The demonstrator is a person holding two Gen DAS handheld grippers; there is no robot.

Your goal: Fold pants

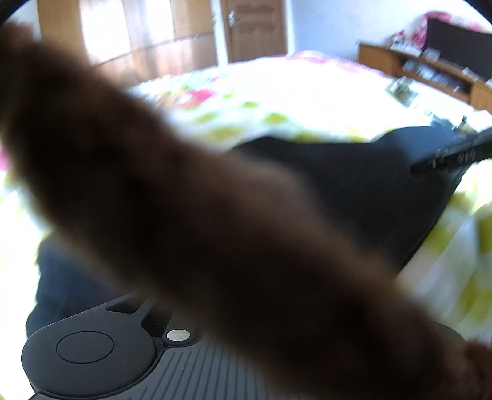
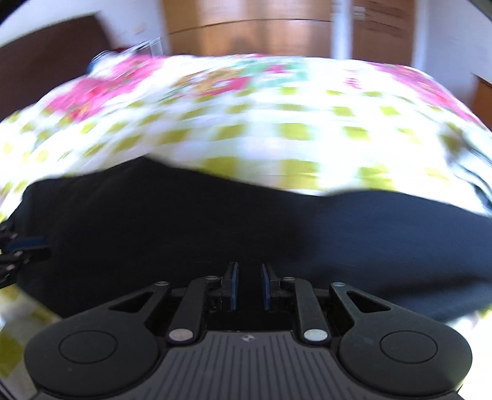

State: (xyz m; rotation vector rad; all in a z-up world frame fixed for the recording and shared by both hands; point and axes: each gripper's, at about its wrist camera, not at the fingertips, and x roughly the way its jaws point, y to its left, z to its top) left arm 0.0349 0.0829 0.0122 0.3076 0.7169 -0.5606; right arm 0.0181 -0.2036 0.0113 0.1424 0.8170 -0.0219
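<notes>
Dark navy pants (image 2: 215, 221) lie spread across a bed with a flowered, green-checked cover (image 2: 276, 123). My right gripper (image 2: 249, 277) hovers over the near part of the pants. Its blue pads (image 2: 235, 283) stand a little apart with nothing between them. In the left wrist view a blurred, fuzzy brown shape (image 1: 184, 200) lies right across the lens and hides my left gripper's fingers. Only the left gripper's body (image 1: 92, 347) shows. The pants (image 1: 353, 190) lie beyond it, with a right gripper finger (image 1: 449, 157) over their far side. The left gripper (image 2: 15, 246) shows at the pants' left edge.
Wooden wardrobe doors (image 1: 147, 40) and a room door (image 1: 255, 27) stand behind the bed. A low wooden shelf unit (image 1: 430, 70) with small items runs along the right wall. Both views are motion-blurred.
</notes>
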